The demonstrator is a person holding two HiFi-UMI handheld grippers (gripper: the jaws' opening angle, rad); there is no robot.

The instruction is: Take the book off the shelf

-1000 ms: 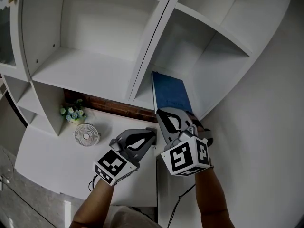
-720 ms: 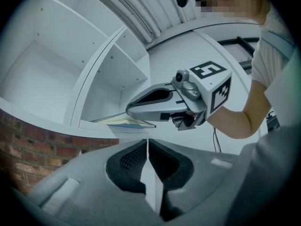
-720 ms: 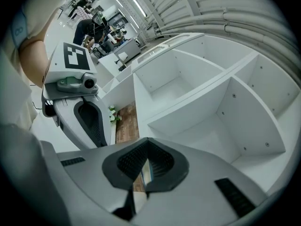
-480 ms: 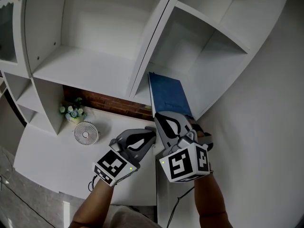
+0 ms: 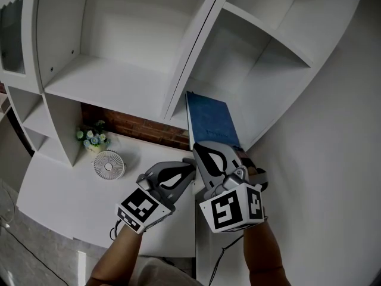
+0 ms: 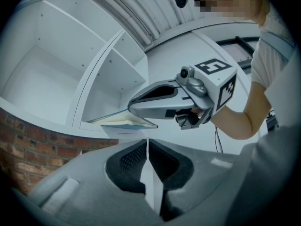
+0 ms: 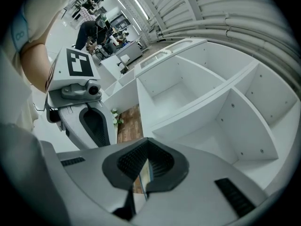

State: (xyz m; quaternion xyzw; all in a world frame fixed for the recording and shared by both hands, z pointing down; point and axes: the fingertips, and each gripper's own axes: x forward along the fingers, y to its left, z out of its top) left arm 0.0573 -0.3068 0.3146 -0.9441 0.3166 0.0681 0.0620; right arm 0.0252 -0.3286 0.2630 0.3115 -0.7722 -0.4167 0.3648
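Note:
A thin blue book (image 5: 211, 120) juts out over the front edge of the white shelf's (image 5: 113, 85) lower right compartment. My right gripper (image 5: 200, 149) is shut on the book's near edge; in the right gripper view the book's edge (image 7: 142, 171) shows as a thin strip pinched between the jaws. The left gripper view shows the book (image 6: 123, 120) flat, held by the right gripper (image 6: 141, 102). My left gripper (image 5: 189, 165) hovers just left of the right one, shut with nothing in it, below the book.
A small white fan (image 5: 108, 165) and a flower pot (image 5: 92, 139) stand on the white desk (image 5: 71, 201) under the shelf. A brick-pattern panel (image 5: 140, 128) backs the desk. A plain wall (image 5: 333, 159) closes the right side.
My right gripper and the book have shifted slightly left and toward me. The left gripper has barely moved.

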